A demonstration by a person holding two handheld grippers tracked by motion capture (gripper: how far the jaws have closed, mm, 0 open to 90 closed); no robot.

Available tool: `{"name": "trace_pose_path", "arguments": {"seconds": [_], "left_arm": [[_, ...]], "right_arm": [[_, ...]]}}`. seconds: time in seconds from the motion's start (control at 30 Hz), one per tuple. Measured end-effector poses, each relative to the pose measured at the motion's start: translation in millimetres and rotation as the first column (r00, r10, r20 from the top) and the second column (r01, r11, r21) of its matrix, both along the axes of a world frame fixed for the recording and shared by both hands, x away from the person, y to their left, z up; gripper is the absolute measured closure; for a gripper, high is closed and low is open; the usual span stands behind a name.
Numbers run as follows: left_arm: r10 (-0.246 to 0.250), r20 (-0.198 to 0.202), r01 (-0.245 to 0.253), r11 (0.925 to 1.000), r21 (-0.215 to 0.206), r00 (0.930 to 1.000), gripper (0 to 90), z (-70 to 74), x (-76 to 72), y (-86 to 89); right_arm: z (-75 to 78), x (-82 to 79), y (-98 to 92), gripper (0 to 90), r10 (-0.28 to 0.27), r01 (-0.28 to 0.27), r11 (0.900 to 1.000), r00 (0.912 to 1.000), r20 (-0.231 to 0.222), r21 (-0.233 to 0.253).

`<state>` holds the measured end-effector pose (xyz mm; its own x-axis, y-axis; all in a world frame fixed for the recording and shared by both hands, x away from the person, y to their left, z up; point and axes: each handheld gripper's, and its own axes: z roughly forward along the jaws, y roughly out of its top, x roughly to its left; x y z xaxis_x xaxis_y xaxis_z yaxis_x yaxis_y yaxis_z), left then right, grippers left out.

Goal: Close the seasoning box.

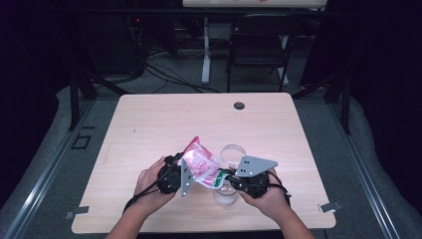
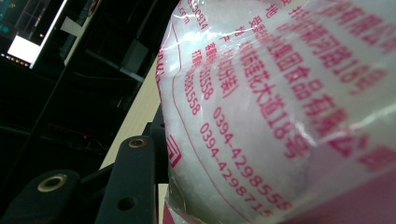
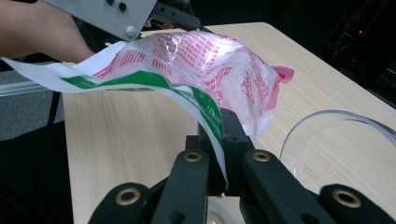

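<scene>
A plastic bag (image 1: 201,164) with red print and a green strip at one end, holding something white, hangs above the wooden table (image 1: 149,124) between both grippers. My left gripper (image 1: 185,172) is shut on its left side; in the left gripper view the bag (image 2: 280,107) presses against one black finger (image 2: 133,182) and hides the other. My right gripper (image 3: 223,144) is shut on the bag's green-edged end (image 3: 187,93), near the table's front (image 1: 226,177). A clear cup (image 1: 225,195) stands below that end. A second clear cup (image 1: 232,151) stands just behind the right gripper.
A black folding chair (image 1: 259,45) and a white desk leg (image 1: 205,50) stand beyond the table's far edge. A dark cable hole (image 1: 239,105) sits near that edge. The second cup's clear rim (image 3: 336,130) curves close to the right of my right gripper.
</scene>
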<state>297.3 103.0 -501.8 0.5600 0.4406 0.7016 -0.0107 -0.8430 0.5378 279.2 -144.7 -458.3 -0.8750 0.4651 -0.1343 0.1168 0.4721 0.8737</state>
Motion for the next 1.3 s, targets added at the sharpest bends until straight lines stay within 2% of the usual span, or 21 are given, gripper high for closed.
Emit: {"name": "trace_pose_path", "arguments": {"seconds": [0.07,0.1,0.13,0.23,0.43,0.47,0.5,0.87,0.93,1.3], "left_arm": [[0.001,0.007,-0.001,0.9998,0.02,1.0,60.2,1.7,0.3,-0.5],[0.004,0.015,-0.004,0.9999,0.013,0.9999,60.2,1.3,0.4,-1.2],[0.005,0.02,-0.005,0.9997,0.026,0.9998,60.2,1.8,0.5,-1.4],[0.012,0.033,-0.013,0.9995,0.03,0.9994,60.2,0.6,-0.4,-2.4],[0.035,0.083,-0.039,0.9982,0.045,0.9959,60.2,-2.5,-5.7,-0.6],[0.041,0.08,-0.045,0.9979,0.047,0.996,60.2,-2.8,-6.7,-0.2],[0.036,0.093,-0.042,0.9973,0.06,0.995,60.2,-2.5,-6.7,0.2],[0.047,0.107,-0.054,0.9968,0.059,0.9931,60.3,-8.3,-10.8,-1.8],[0.047,0.094,-0.053,0.9969,0.059,0.9944,60.3,-9.5,-10.8,-2.5],[0.032,0.115,-0.04,0.9969,0.068,0.9929,60.3,-11.5,-10.6,-4.9]], "right_arm": [[0.0,0.1,-1.0,90.0,0.0,0.0,1.0,1.0,-0.001,0.003],[-0.2,0.3,-1.3,90.0,-0.003,0.003,1.0,1.0,0.001,0.004],[-0.3,0.4,-1.7,90.0,-0.005,0.005,1.0,1.0,0.002,0.002],[-1.2,0.8,-2.0,90.0,-0.01,0.01,1.0,0.9999,0.003,-0.002],[-4.0,0.6,0.3,90.0,-0.004,0.004,1.0,1.0,-0.005,-0.006],[-4.4,0.5,0.7,90.0,-0.004,0.004,1.0,1.0,-0.004,-0.014],[-5.1,0.3,1.3,90.0,-0.002,0.002,1.0,1.0,-0.005,-0.013],[-7.4,-0.5,0.9,90.0,-0.002,0.002,1.0,0.9998,-0.017,-0.026],[-8.3,-0.7,0.7,90.0,-0.003,0.003,1.0,0.9998,-0.018,-0.026],[-11.2,-3.4,-1.2,90.0,-0.012,0.011,0.999,0.9997,-0.021,-0.035]]}}
